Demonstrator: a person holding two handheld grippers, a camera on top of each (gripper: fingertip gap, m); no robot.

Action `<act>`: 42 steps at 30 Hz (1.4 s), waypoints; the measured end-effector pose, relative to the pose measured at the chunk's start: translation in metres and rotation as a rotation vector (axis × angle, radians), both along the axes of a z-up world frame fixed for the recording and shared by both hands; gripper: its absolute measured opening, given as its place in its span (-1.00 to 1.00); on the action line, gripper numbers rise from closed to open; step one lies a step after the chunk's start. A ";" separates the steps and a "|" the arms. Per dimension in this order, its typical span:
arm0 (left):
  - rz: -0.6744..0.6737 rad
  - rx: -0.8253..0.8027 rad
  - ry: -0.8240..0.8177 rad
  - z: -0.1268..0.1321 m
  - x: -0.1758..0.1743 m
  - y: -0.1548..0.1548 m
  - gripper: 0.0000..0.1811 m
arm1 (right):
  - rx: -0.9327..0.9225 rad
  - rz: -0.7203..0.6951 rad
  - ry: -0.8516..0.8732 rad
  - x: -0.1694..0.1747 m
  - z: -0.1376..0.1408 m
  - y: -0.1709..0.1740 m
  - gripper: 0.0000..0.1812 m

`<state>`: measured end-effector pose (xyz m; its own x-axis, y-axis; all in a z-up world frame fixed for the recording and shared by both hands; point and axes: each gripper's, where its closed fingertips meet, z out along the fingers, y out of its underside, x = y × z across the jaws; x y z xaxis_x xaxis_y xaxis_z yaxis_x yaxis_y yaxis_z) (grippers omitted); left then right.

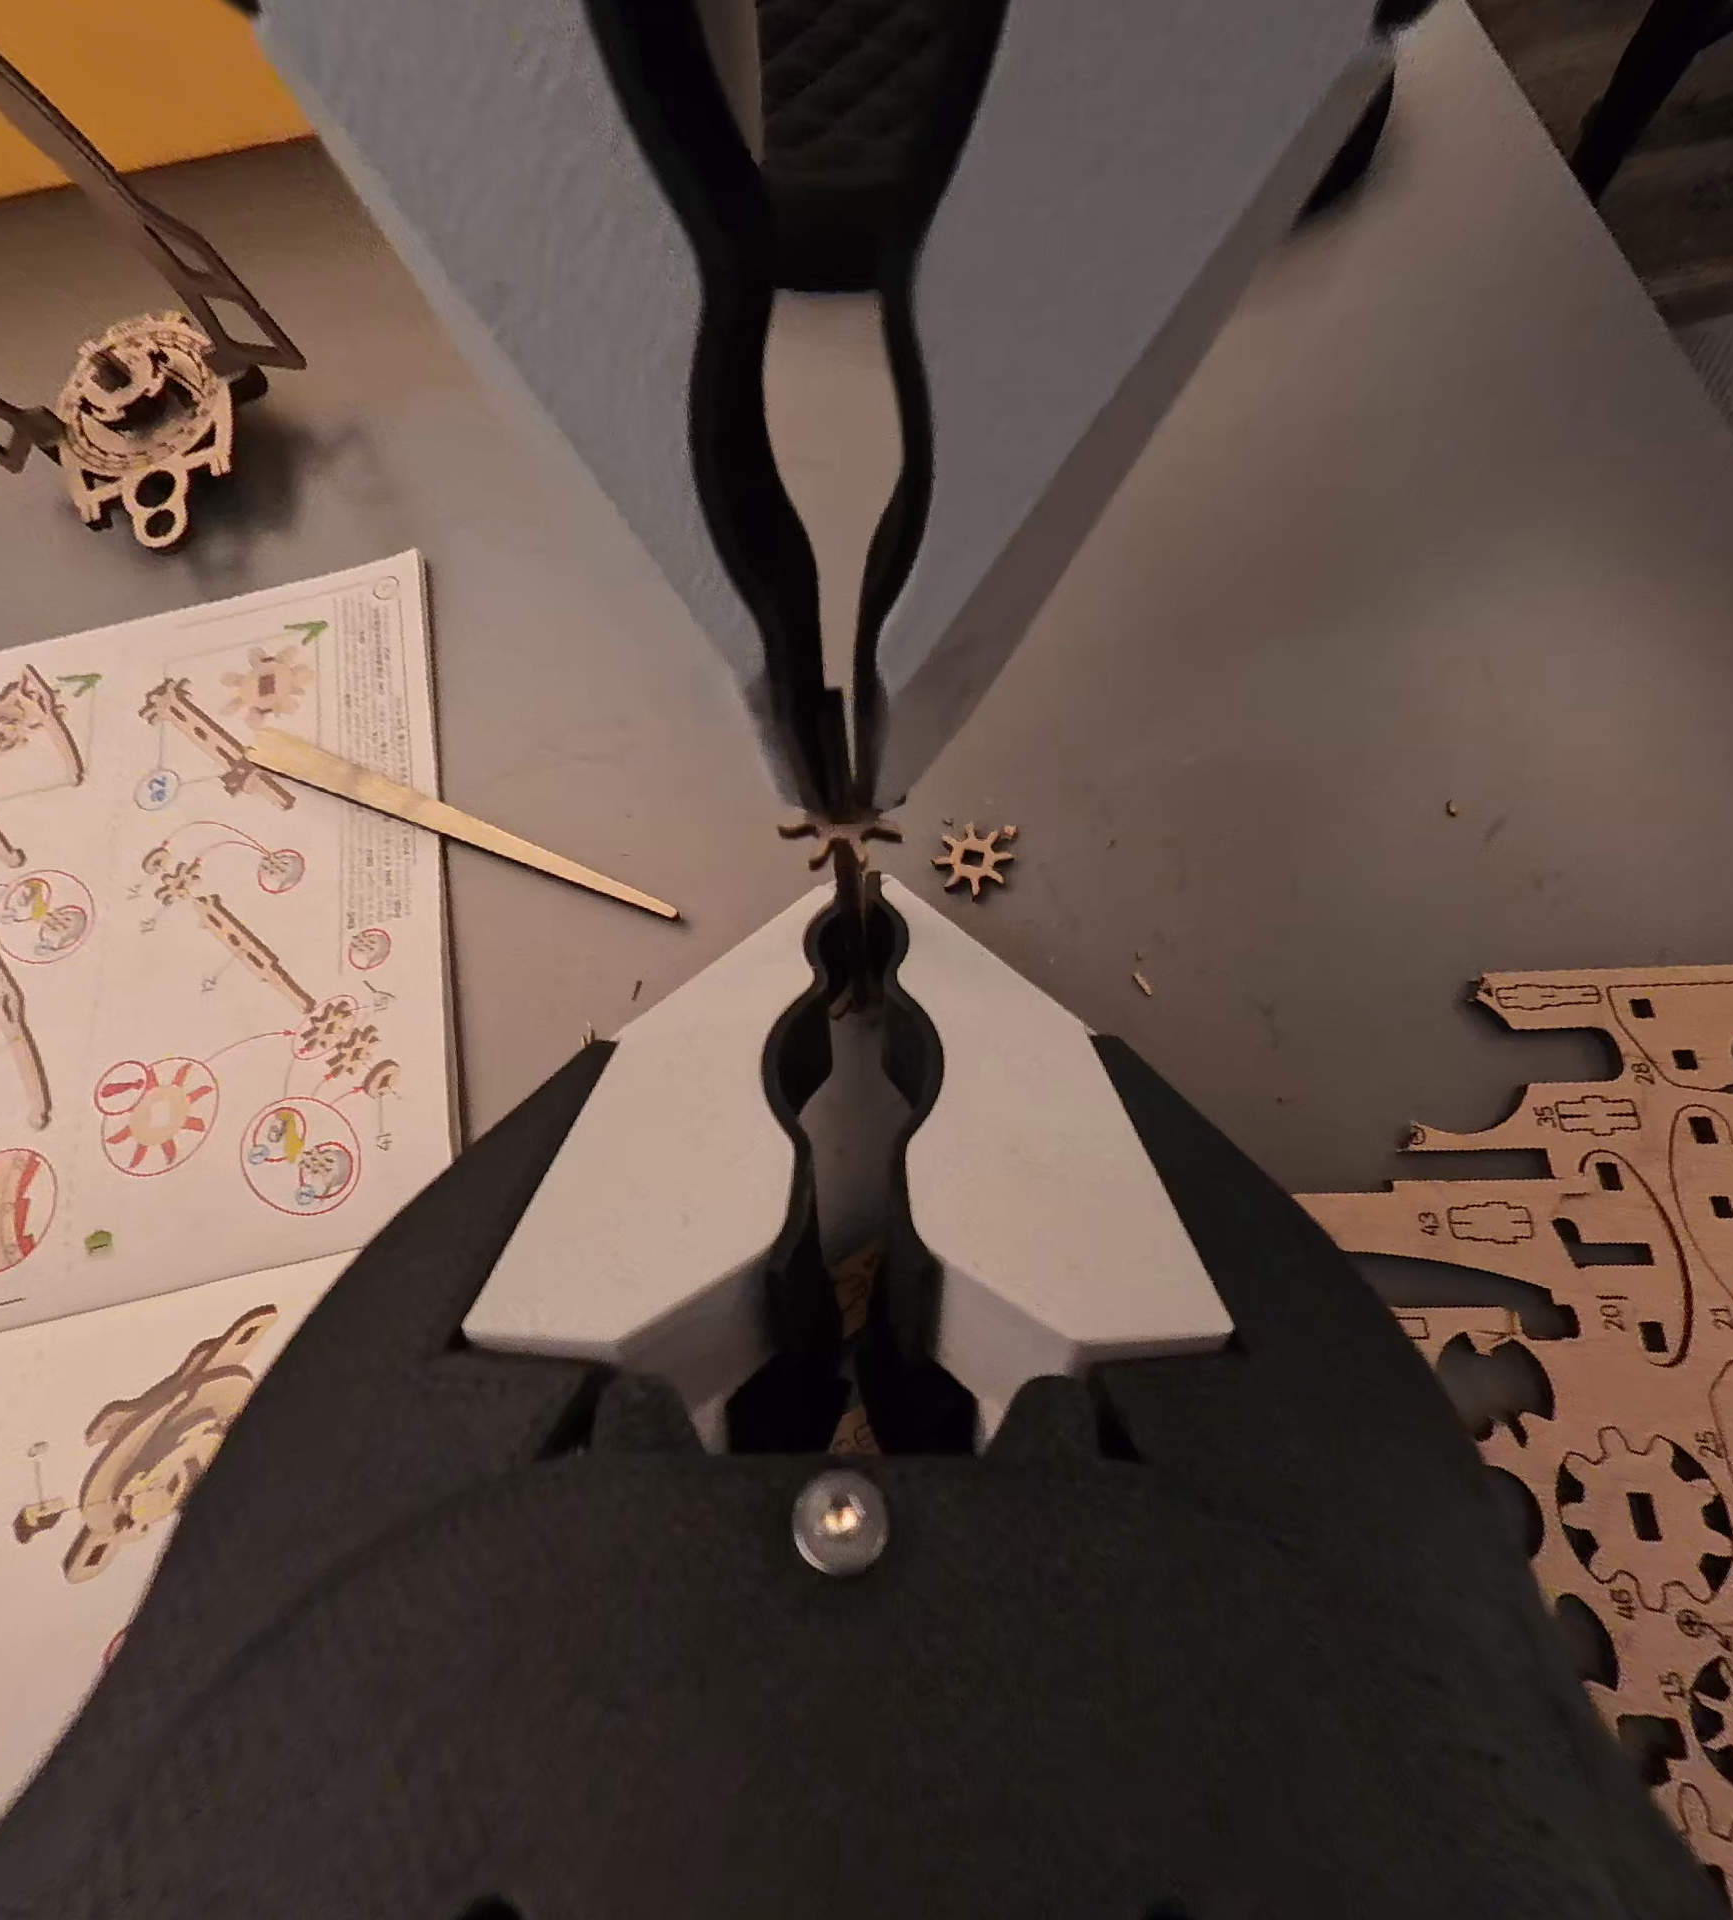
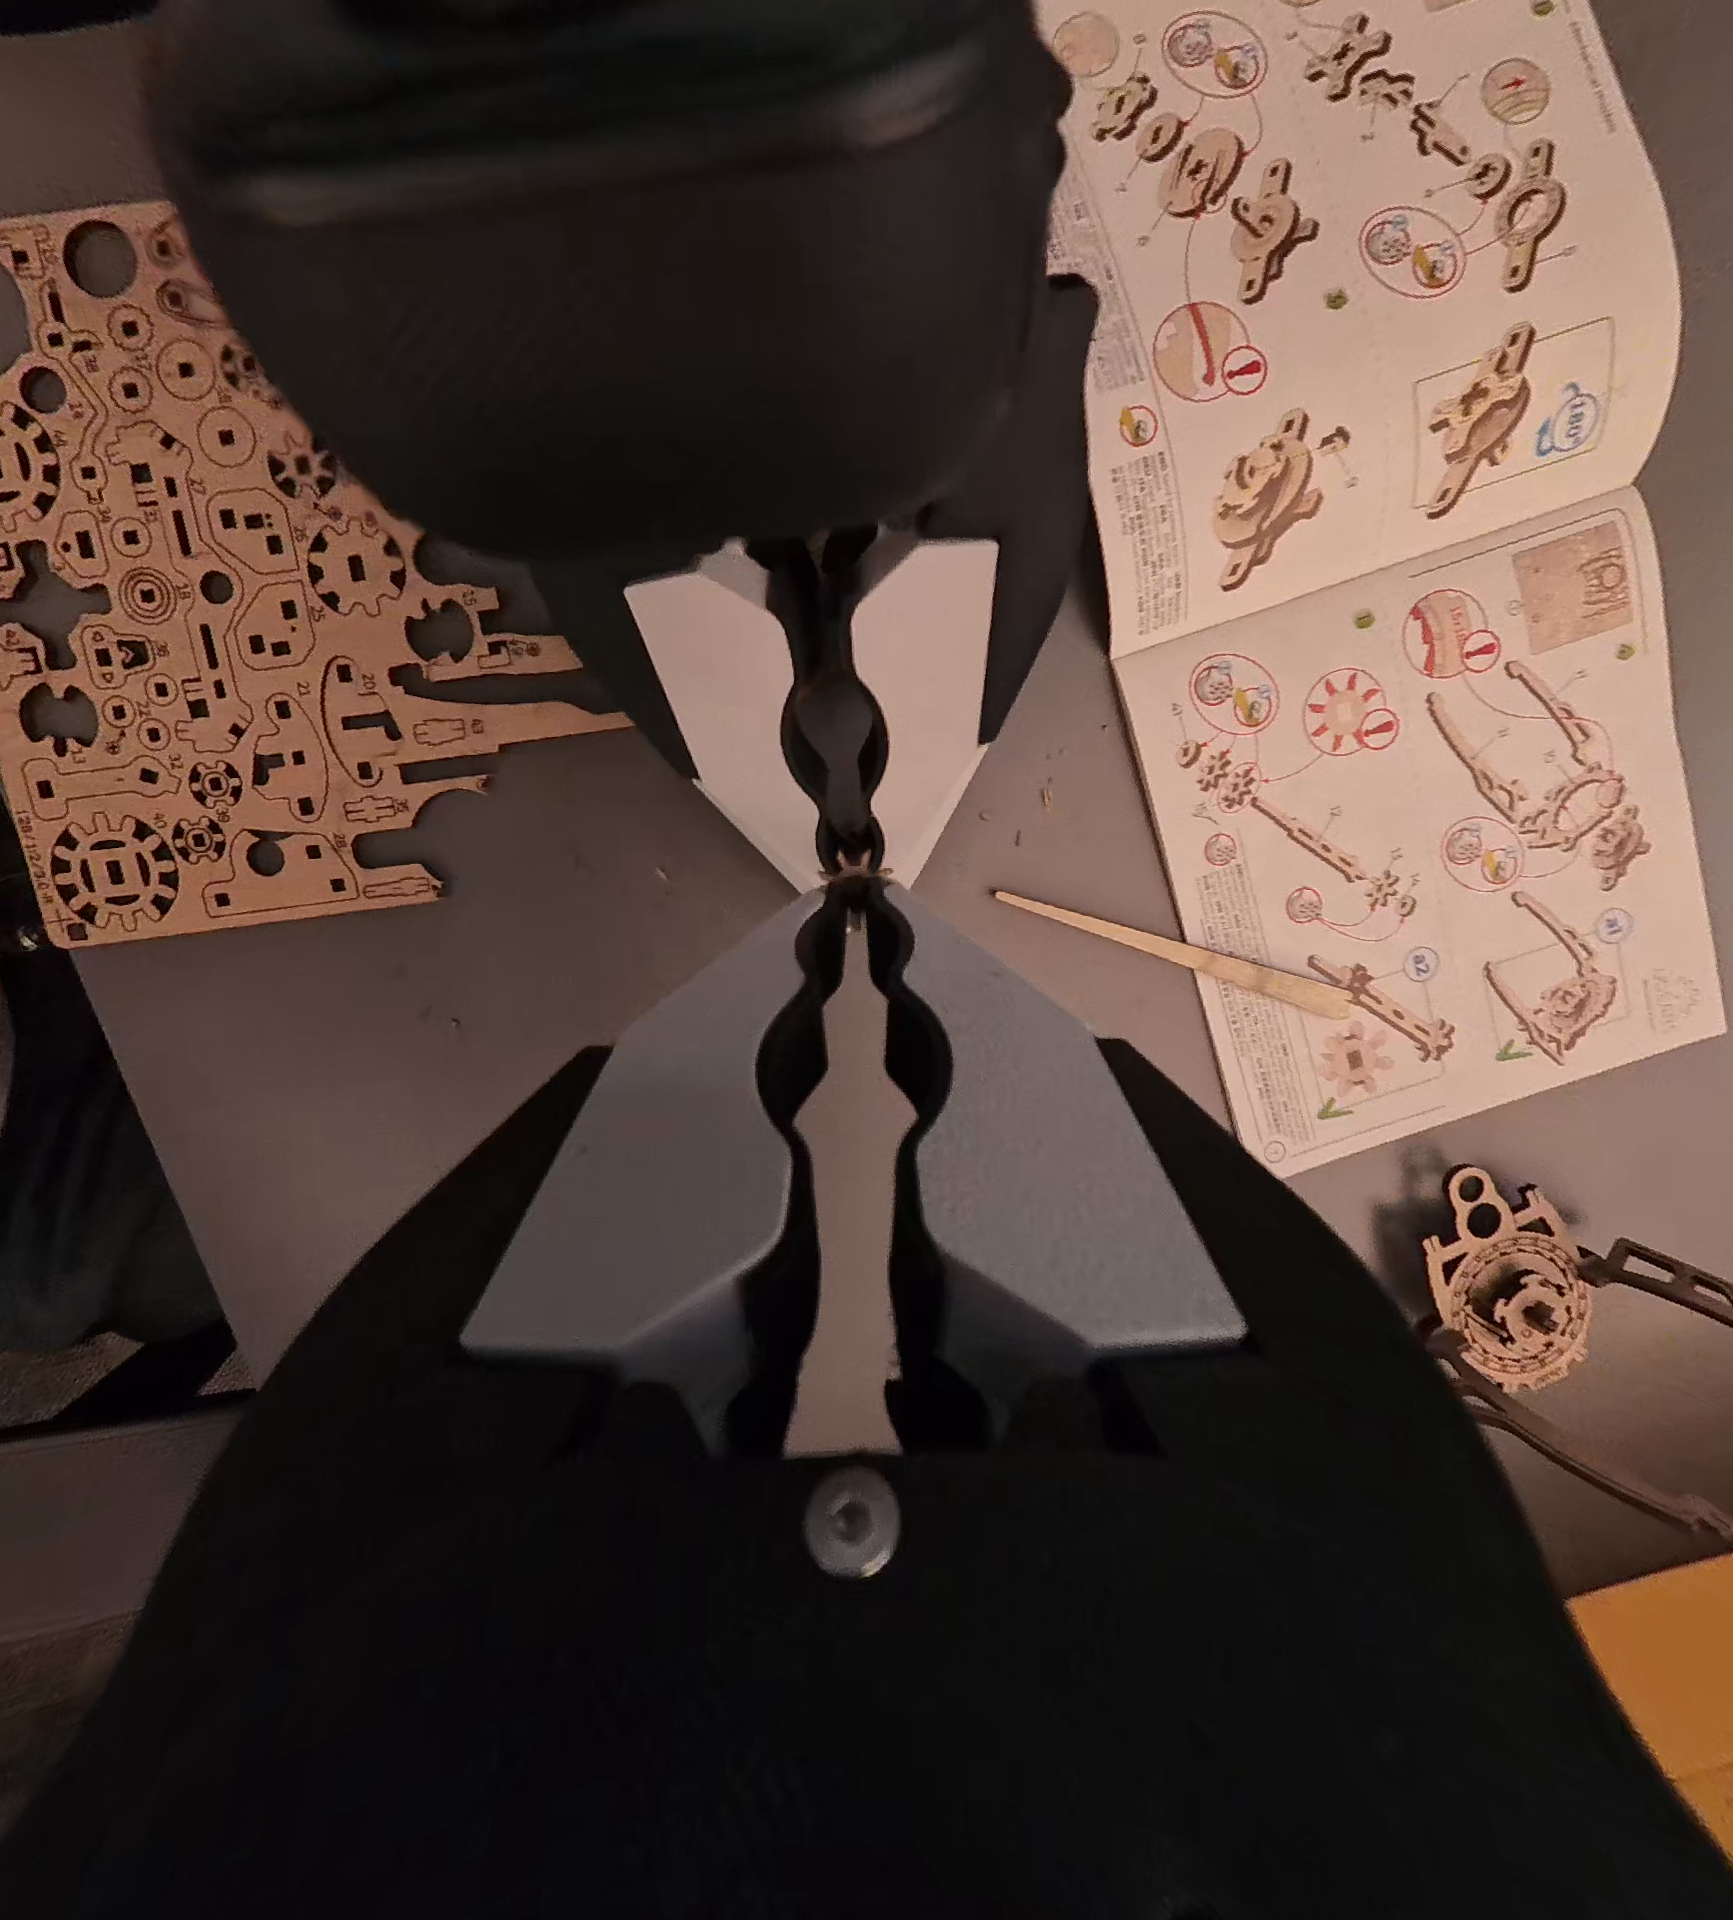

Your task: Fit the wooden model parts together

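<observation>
Grey and dimly lit, the table (image 1: 1257, 582) carries an open instruction booklet (image 1: 166, 935), a laser-cut wooden parts sheet (image 1: 1620, 1351), a partly built wooden model (image 1: 140, 436) with dark struts, and a thin wooden stick (image 1: 467, 821) that lies partly on the booklet. A loose small wooden gear (image 1: 974, 858) rests on the table just beside the meeting point of the two tools.

Above the middle of the table the left gripper (image 1: 857, 914) and the right gripper (image 2: 857, 914) face each other tip to tip. The left gripper's jaws are closed nearly together on a narrow wooden strip (image 1: 854, 940) that stands edge-on between its tips. A second toothed gear (image 1: 838, 831) sits on the far end of that strip, right between the two tools. The right gripper's tips are also pinched together around the strip end at that gear, as the left wrist view shows. In the right wrist view the joint (image 2: 854, 873) is tiny and its details are hard to make out.
</observation>
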<state>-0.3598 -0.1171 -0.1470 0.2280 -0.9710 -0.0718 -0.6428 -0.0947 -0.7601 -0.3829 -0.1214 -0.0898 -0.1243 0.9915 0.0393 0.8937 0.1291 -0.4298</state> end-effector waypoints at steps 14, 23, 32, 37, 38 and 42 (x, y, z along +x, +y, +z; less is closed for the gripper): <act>-0.008 -0.001 0.008 -0.001 0.002 0.001 -1.00 | -0.008 0.041 -0.061 0.000 0.014 0.000 -0.87; -0.008 -0.021 -0.001 0.000 0.001 0.001 -1.00 | 0.062 0.095 -0.119 0.000 0.013 0.002 -0.96; -0.013 -0.034 -0.005 -0.001 0.001 0.001 -1.00 | 0.036 0.106 -0.150 -0.001 0.001 0.001 -1.00; -0.018 -0.031 -0.004 -0.001 0.001 0.000 -1.00 | 0.044 0.113 -0.160 0.000 0.002 -0.001 -1.00; -0.018 -0.032 -0.003 -0.001 0.001 0.000 -1.00 | 0.052 0.106 -0.189 0.003 -0.002 0.002 -1.00; -0.021 -0.023 -0.001 -0.001 0.001 0.000 -1.00 | 0.037 0.096 -0.124 -0.001 0.011 0.000 -0.97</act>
<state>-0.3589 -0.1172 -0.1476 0.2074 -0.9770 -0.0488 -0.6441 -0.0988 -0.7585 -0.3834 -0.1211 -0.0788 -0.2249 0.9729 0.0538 0.9222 0.2303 -0.3107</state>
